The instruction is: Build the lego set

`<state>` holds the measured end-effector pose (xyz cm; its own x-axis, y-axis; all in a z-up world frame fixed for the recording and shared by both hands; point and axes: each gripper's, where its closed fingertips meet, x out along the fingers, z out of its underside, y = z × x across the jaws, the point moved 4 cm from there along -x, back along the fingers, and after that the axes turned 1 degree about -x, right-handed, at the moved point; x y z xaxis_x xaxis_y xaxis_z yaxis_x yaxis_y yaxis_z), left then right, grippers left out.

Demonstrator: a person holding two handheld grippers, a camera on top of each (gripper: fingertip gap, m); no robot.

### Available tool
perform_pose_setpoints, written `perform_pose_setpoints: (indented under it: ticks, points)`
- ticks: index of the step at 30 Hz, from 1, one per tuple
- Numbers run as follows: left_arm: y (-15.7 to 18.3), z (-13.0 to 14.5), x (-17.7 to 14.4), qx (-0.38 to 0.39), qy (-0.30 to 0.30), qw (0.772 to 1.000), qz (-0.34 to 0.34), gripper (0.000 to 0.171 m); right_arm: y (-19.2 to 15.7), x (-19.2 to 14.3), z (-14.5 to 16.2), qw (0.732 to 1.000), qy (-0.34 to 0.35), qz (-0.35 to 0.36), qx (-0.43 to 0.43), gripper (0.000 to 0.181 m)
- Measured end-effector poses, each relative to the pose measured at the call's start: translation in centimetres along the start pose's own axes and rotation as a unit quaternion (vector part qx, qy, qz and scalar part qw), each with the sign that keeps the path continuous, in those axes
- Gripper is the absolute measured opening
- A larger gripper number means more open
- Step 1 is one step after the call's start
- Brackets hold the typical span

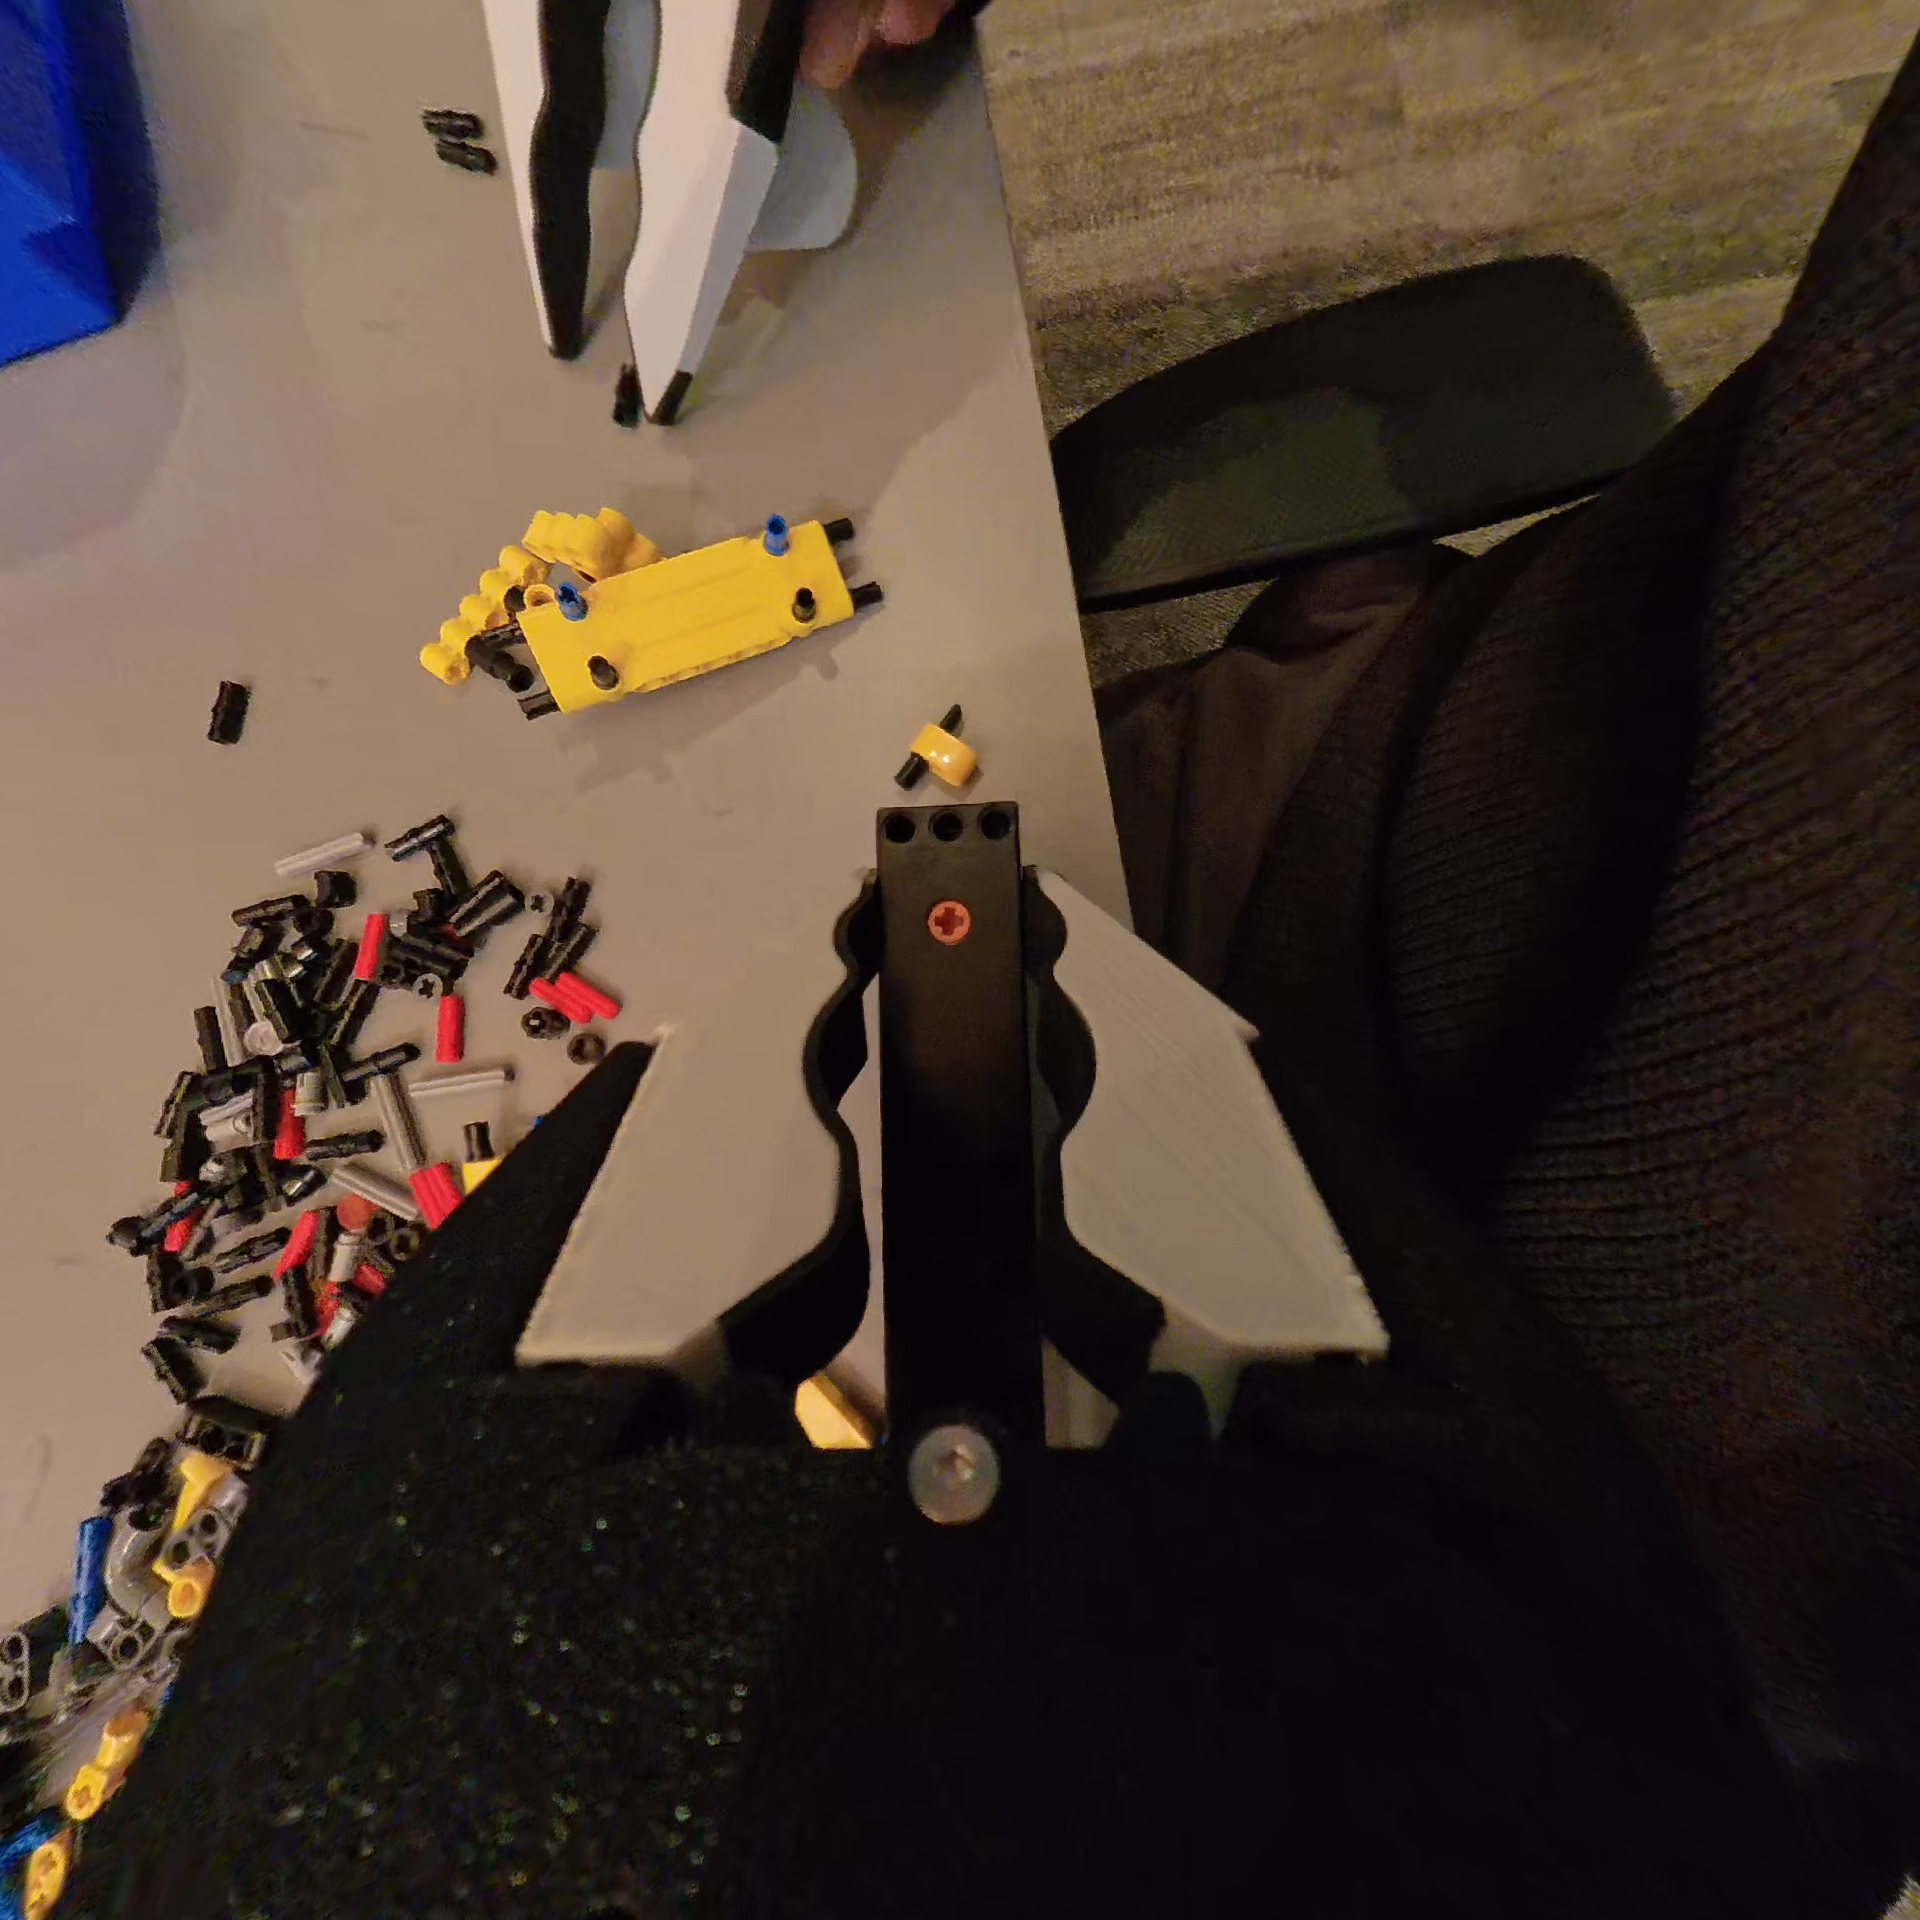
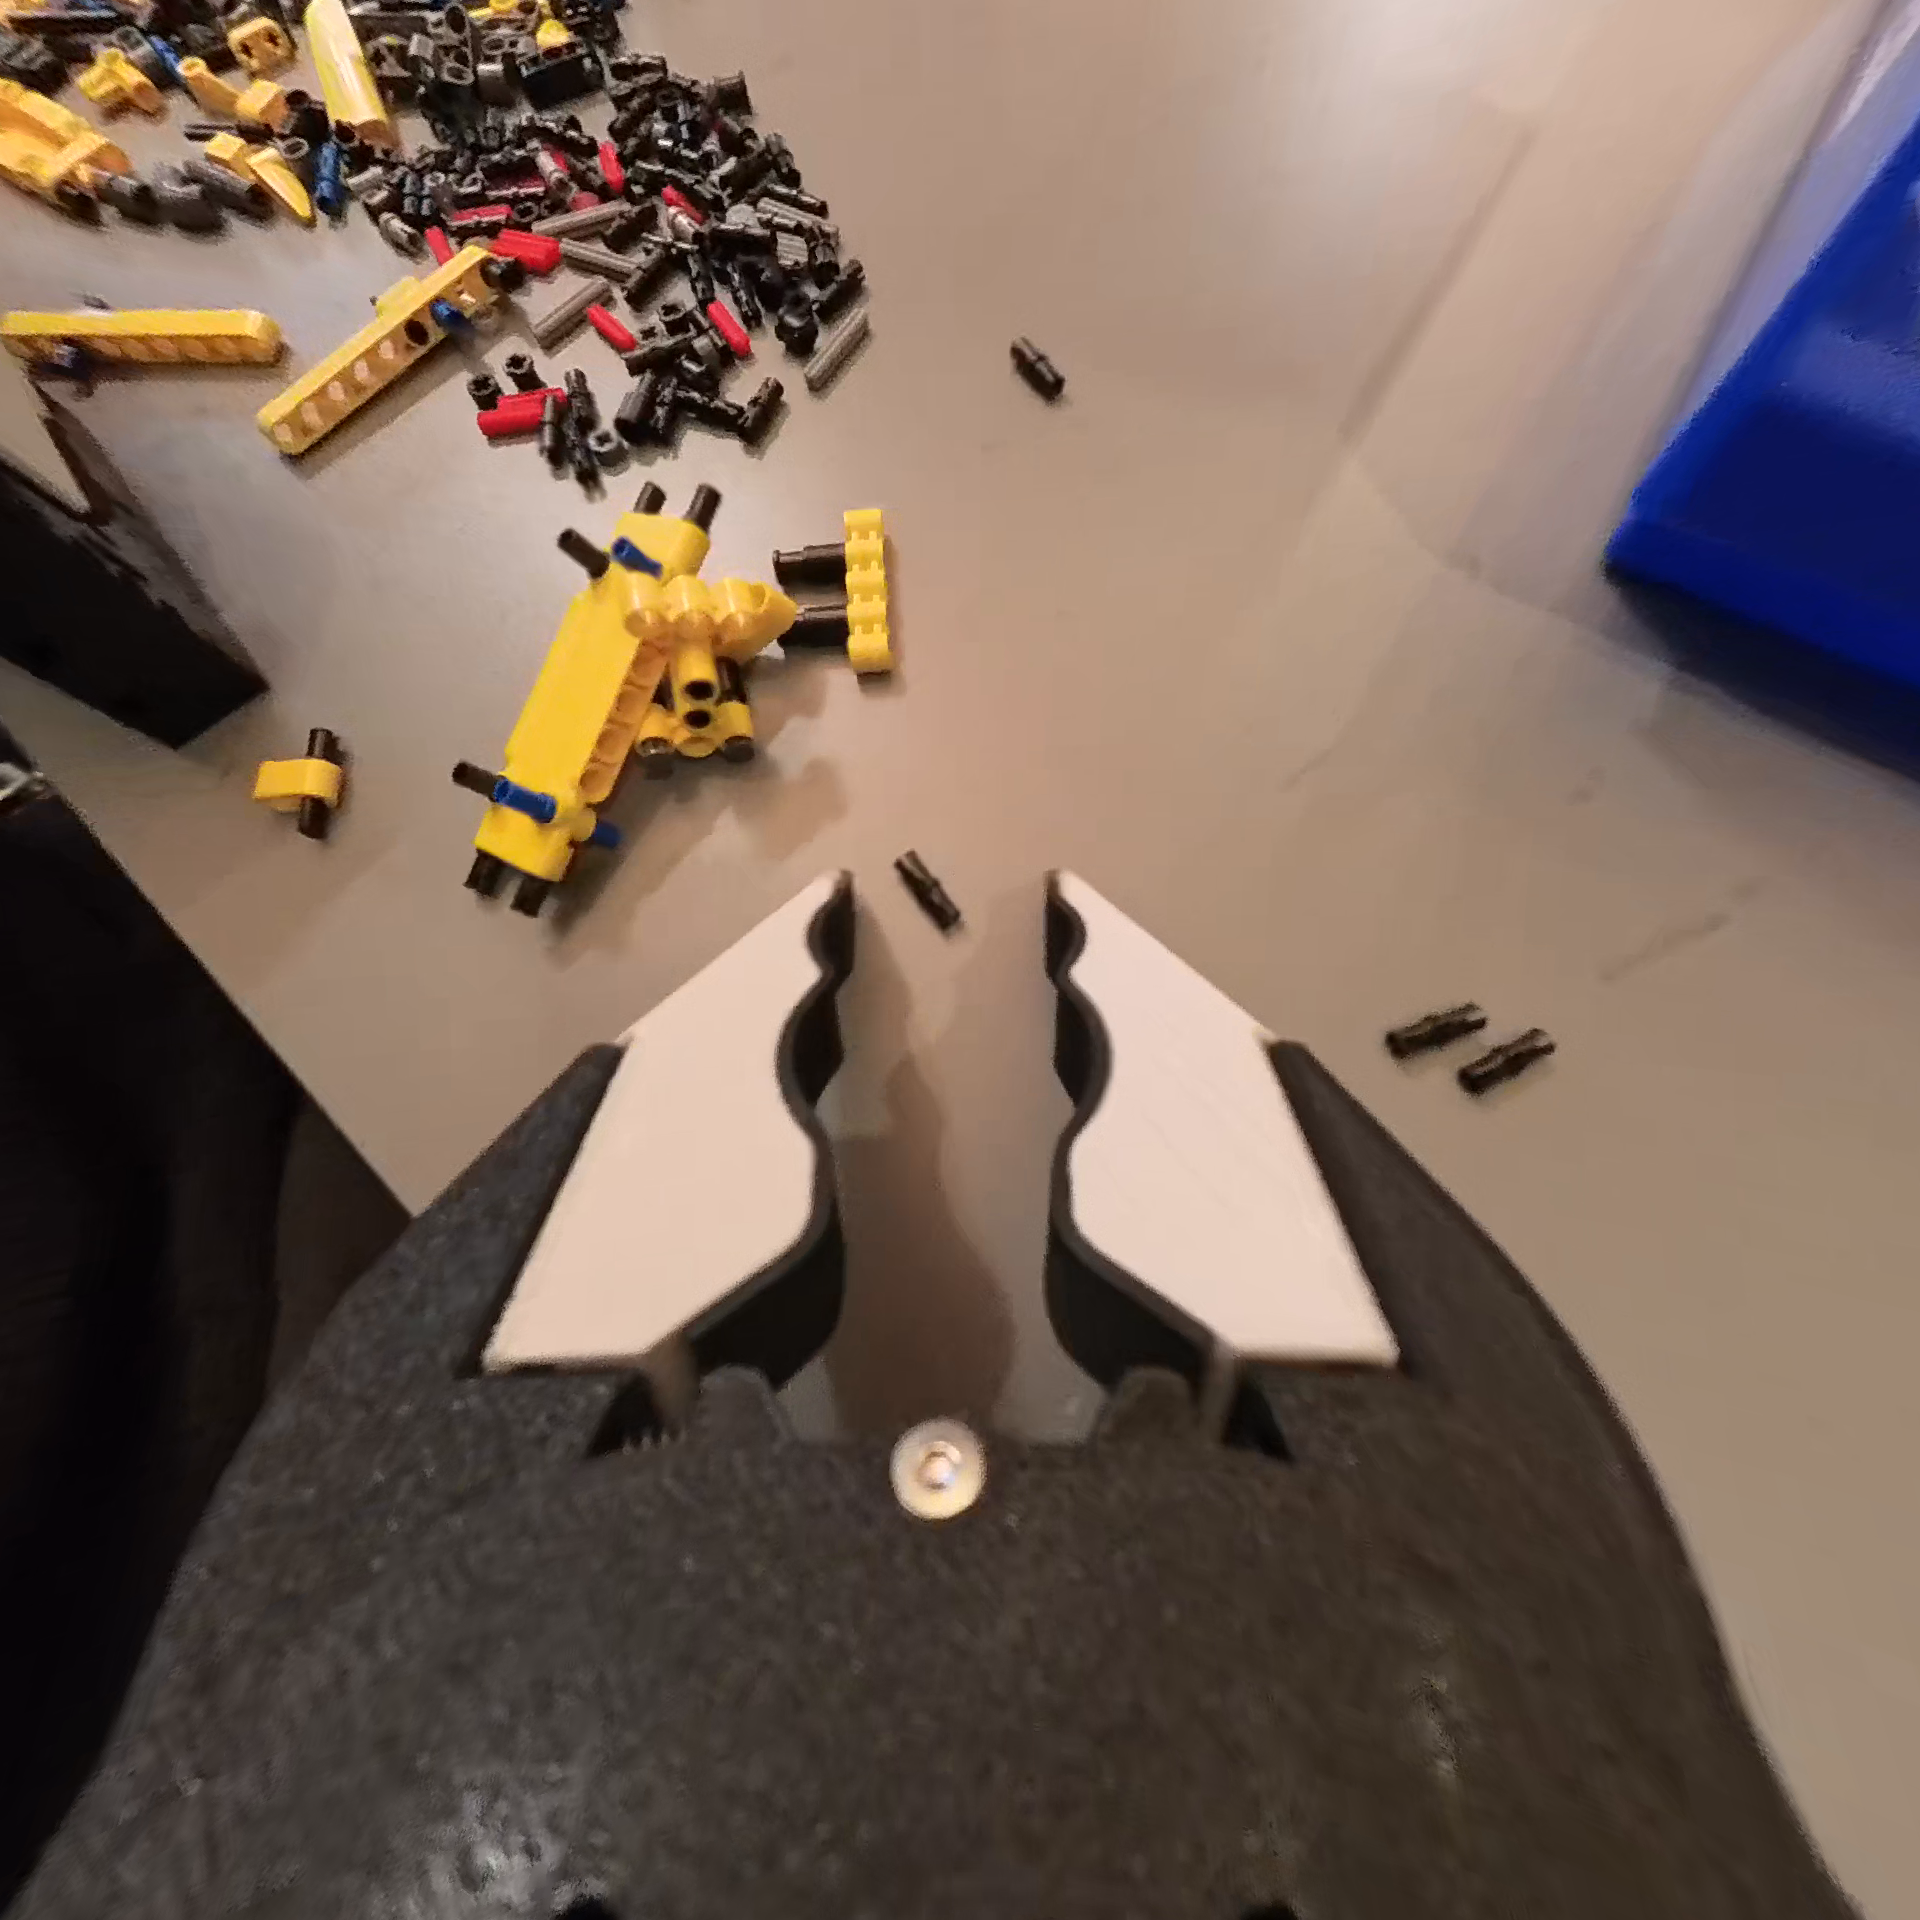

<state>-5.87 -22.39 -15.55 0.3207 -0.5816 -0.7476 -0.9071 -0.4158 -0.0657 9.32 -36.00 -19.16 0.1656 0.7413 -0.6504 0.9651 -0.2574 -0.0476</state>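
Note:
My left gripper point(image 1: 951, 894) is shut on a long black beam point(image 1: 956, 1091) with three holes in its end and a red pin in its side. It holds the beam above the table's edge, just short of a small yellow piece on a black pin point(image 1: 940, 750). A yellow assembly point(image 1: 675, 623) with blue and black pins lies beyond. My right gripper point(image 2: 948, 883) is open low over the table, and a loose black pin point(image 2: 928, 888) lies between its fingertips. The yellow assembly point(image 2: 582, 717) is ahead to its left.
A pile of black, red and grey pins point(image 1: 291, 1091) lies left, also seen in the right wrist view point(image 2: 644, 208) with yellow beams point(image 2: 374, 358). Two black pins point(image 2: 1470, 1044) lie right. A blue bin point(image 2: 1787, 499) stands far right. A chair point(image 1: 1351, 416) is past the table edge.

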Motion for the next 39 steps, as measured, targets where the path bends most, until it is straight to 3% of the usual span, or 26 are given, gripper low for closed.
perform_pose_setpoints:
  ticks: [3, 9, 17, 21, 24, 27, 32, 34, 37, 39]
  points:
    - [-0.5, 0.2, 0.2, 0.005, -0.006, 1.000, -0.029, 0.028, 0.5, 0.0, 0.0, 1.000, -0.009, 0.002, -0.009, 0.022]
    - [-0.7, 1.0, 0.7, -0.002, -0.032, 0.998, -0.062, 0.038, -0.2, 0.1, 0.1, 0.998, -0.007, 0.013, -0.063, 0.010]
    - [-2.2, -1.6, -3.2, -0.063, 0.090, 0.986, -0.121, 0.052, -0.4, -0.1, -0.4, 0.998, 0.012, 0.025, -0.064, 0.004]
    - [-2.9, -2.8, -6.6, -0.140, 0.203, 0.955, -0.165, 0.051, -3.3, -2.6, -4.7, 0.986, 0.148, 0.029, -0.072, 0.004]
    - [-3.3, -3.9, -9.7, -0.203, 0.295, 0.917, -0.176, 0.050, -7.0, -4.5, -9.5, 0.956, 0.261, 0.041, -0.128, 0.004]
    - [-2.8, -5.1, -13.2, -0.221, 0.367, 0.888, -0.170, 0.049, -10.8, -4.6, -14.4, 0.929, 0.318, 0.057, -0.182, 0.004]
    - [-1.5, -4.6, -16.8, -0.216, 0.378, 0.881, -0.182, 0.045, -16.6, -4.8, -20.4, 0.893, 0.375, 0.046, -0.245, 0.004]
    - [-1.7, -3.8, -17.5, -0.244, 0.342, 0.887, -0.194, 0.034, -18.1, -5.2, -21.2, 0.877, 0.396, 0.047, -0.267, 0.004]
    - [-0.6, -4.4, -19.4, -0.240, 0.364, 0.883, -0.172, 0.030, -19.6, -5.5, -21.5, 0.858, 0.422, 0.040, -0.289, 0.003]
    - [0.2, -4.4, -19.8, -0.223, 0.366, 0.888, -0.164, 0.030, -20.1, -5.3, -21.2, 0.862, 0.407, 0.038, -0.300, 0.004]
